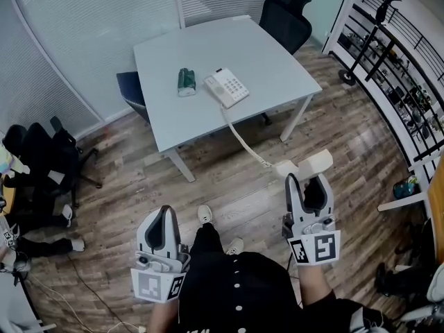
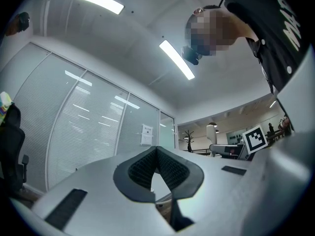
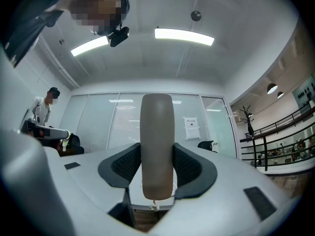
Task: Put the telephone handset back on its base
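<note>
The jaws of our right gripper [image 1: 310, 180] pinch the one handset [image 3: 157, 141] over the floor [image 1: 229, 189], well apart from its one base [image 1: 226, 87] on the table [image 1: 277, 61]; one cord [image 1: 244, 141] joins them. The jaws of our left gripper [image 1: 165, 212] are pressed together, empty

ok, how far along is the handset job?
Done: handset clamped in the right gripper, cord stretched to the base. In hand: it's held over the floor, short of the table. To do: carry it over, seat it on the base. Left gripper shut, empty.
</note>
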Demonstrator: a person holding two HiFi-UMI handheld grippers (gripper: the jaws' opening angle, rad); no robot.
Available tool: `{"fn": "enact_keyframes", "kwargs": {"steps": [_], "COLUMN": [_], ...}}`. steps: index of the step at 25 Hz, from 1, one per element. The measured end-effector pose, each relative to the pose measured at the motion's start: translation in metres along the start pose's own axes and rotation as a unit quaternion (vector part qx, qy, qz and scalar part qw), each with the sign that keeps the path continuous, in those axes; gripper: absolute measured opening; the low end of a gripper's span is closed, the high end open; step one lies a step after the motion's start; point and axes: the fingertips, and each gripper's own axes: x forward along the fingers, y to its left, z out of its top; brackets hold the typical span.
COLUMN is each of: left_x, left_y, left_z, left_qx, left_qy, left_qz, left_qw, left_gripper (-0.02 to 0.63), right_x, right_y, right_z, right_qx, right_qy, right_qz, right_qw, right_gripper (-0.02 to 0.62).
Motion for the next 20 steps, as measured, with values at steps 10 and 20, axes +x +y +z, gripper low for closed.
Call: {"fn": "enact_keyframes", "kwargs": {"steps": [10, 20], "left_x": [0.031, 0.064], "left_y": [0.012, 0.035], "left_z": [-0.005, -0.009], "left_qx": [-0.005, -0.007], "left_qy": [0.001, 0.0], "left_qz": [-0.016, -0.023], "left_qw": [0.9999, 0.9997], "left_gripper": [0.015, 0.015], "right_x": [0.022, 0.055], "right_y": [-0.008, -0.011], "right_z": [-0.005, -0.012], "right_qx": [-0.002, -0.005], "right_qy": [0.005, 0.009], "right_qz": [-0.014, -0.021], "right_qw": [1.0, 1.0], "right_gripper": [0.221, 0.221]}}
